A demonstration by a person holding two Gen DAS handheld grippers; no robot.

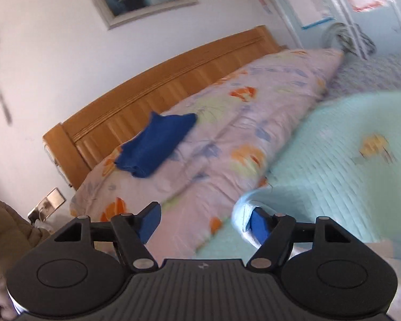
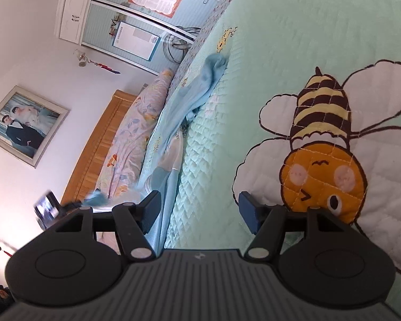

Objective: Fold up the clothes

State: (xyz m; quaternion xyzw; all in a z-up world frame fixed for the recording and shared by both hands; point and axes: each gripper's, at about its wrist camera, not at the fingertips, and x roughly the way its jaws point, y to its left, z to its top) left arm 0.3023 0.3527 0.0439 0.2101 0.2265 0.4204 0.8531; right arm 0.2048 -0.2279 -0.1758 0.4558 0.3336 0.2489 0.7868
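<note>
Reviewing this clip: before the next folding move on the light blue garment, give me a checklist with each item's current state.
1. Left gripper open: ok, jaws wide apart.
2. Right gripper open: ok, nothing between its jaws.
3. Light blue garment laid flat: not ok, it lies bunched in a long strip on the green bee quilt.
4. Left gripper has a grasp on the garment: not ok; pale cloth curls over one finger, unclamped.
5. Blue folded cloth out of the way: ok, it rests on the floral duvet near the headboard.
6. Garment edges located: cannot tell, left view is blurred.
</note>
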